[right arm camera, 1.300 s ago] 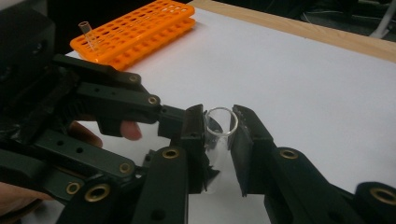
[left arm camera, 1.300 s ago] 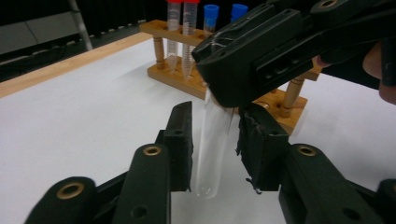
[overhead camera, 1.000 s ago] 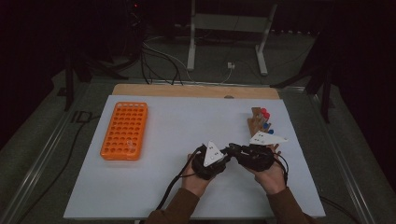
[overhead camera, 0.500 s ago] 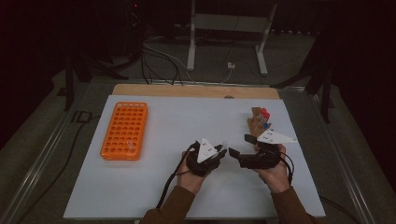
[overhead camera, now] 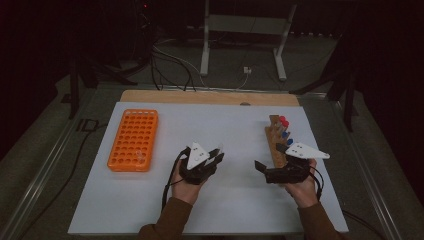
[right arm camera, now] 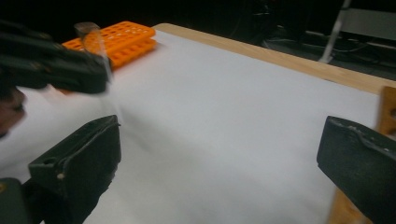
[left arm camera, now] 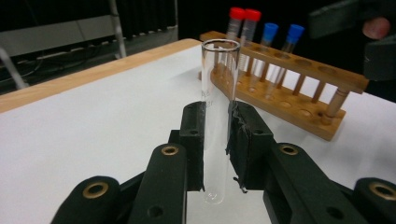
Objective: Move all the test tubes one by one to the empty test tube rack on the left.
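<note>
A clear, uncapped glass test tube (left arm camera: 218,93) stands upright between the pads of my left gripper (left arm camera: 216,135), which is shut on it. From above, the left gripper (overhead camera: 216,156) is over the middle of the white sheet. My right gripper (overhead camera: 270,156) is beside the wooden rack (overhead camera: 276,142). Its jaws have just been opening and stand wide apart (right arm camera: 219,149) with nothing between them. In the right gripper view the left gripper (right arm camera: 56,70) carries the tube (right arm camera: 95,42) at the upper left.
The wooden rack (left arm camera: 299,74) holds two red-capped and two blue-capped tubes (left arm camera: 268,35) at its far end. An orange plastic tube rack (overhead camera: 134,139) lies on the left of the white sheet (overhead camera: 225,120). A wooden strip runs along the table's far edge.
The two grippers were close together at the middle; they have drawn apart. The right jaws opened and moved right toward the wooden rack. The left moved left, keeping the tube.
</note>
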Available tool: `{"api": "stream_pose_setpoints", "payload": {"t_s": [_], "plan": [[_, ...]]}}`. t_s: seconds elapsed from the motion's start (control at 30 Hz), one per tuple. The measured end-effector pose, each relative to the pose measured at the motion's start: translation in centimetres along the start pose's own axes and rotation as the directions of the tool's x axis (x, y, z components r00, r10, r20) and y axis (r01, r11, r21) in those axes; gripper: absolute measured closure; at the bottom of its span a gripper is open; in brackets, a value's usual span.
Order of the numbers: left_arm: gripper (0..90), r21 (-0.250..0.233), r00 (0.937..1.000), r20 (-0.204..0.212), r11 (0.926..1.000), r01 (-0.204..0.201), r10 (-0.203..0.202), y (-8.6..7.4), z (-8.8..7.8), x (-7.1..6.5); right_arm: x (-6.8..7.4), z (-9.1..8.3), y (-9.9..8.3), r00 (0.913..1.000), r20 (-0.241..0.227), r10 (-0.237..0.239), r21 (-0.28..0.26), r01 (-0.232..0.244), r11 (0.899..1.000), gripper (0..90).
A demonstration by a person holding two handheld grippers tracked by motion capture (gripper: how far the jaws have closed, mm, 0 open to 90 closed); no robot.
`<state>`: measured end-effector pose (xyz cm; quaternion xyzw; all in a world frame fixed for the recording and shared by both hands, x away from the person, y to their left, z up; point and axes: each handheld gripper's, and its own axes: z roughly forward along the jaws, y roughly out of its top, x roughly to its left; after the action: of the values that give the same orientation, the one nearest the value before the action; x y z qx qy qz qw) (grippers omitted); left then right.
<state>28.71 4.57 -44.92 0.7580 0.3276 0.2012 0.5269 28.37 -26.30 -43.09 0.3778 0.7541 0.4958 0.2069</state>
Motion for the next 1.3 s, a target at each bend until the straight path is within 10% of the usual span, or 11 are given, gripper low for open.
{"api": "stream_pose_setpoints", "payload": {"t_s": [0.93,1.3], "plan": [[76.0,-0.071,0.9827,-0.171,0.9957,0.060,-0.072,-2.5,-10.0,8.2,-0.2,-1.3,-0.7,0.9991,0.041,0.000,-0.036,0.002,0.999,0.0],[76.0,-0.099,0.9610,-0.260,0.9925,0.072,-0.095,-3.4,-12.8,10.0,-0.1,-1.2,-0.9,0.9994,0.034,0.004,-0.037,-0.003,0.999,0.0]]}}
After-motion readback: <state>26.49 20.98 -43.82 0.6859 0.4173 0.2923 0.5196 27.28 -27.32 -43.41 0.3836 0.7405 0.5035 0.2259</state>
